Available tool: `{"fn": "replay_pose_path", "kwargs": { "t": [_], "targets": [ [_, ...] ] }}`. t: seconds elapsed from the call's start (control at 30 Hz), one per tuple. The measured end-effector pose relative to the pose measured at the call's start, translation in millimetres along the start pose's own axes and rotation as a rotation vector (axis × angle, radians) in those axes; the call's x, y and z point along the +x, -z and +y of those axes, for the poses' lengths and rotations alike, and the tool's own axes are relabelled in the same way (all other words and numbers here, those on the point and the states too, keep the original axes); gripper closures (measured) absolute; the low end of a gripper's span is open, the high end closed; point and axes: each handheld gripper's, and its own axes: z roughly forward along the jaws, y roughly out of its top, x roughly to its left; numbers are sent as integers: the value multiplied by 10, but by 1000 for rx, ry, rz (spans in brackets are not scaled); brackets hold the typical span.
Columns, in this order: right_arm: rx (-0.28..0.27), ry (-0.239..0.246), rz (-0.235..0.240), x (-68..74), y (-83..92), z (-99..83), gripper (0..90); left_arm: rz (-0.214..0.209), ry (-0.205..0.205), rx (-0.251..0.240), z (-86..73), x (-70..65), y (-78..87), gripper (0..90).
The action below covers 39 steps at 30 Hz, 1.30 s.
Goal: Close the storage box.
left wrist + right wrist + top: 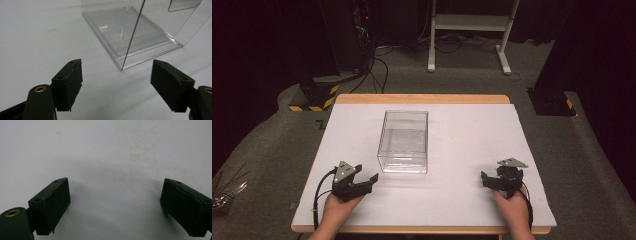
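A clear box stands mid-table. The left gripper sits just near-left of it, jaws wide, empty. The right gripper, near right, also gapes empty.

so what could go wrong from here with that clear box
The left claw is open and aimed at the near corner of the clear box. Its thin, smooth walls may slip between the pads or flex if squeezed. The box looks light and stands loose on the white sheet, so a nudge could slide it away.
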Motion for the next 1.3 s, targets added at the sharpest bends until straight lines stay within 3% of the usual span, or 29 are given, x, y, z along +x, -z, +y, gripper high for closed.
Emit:
{"fn": "replay_pose_path", "kwargs": {
  "t": [0.27, 0.5, 0.73, 0.87, 1.03, 1.07, 1.3],
  "targets": [
    [0, 1, -1, 0, 0, 0, 91, 61, -8, 28, -104, 216, 139, 260],
    [0, 1, -1, 0, 0, 0, 91, 110, -14, 62, -159, 364, 165, 259],
    [0, 0, -1, 1, 0, 0, 91, 156, -12, 130, -226, 496, 96, 251],
    [0, 0, -1, 1, 0, -1, 91, 180, -38, 189, -269, 511, 29, 218],
    [0, 0, -1, 1, 0, -1, 91, 168, -21, 186, -277, 527, 26, 211],
    [0, 0, -1, 0, 0, -1, 91, 157, -1, 183, -281, 541, 22, 214],
    [0, 1, -2, 2, 1, -1, 91, 155, -1, 180, -283, 543, 21, 214]
  ]
}}
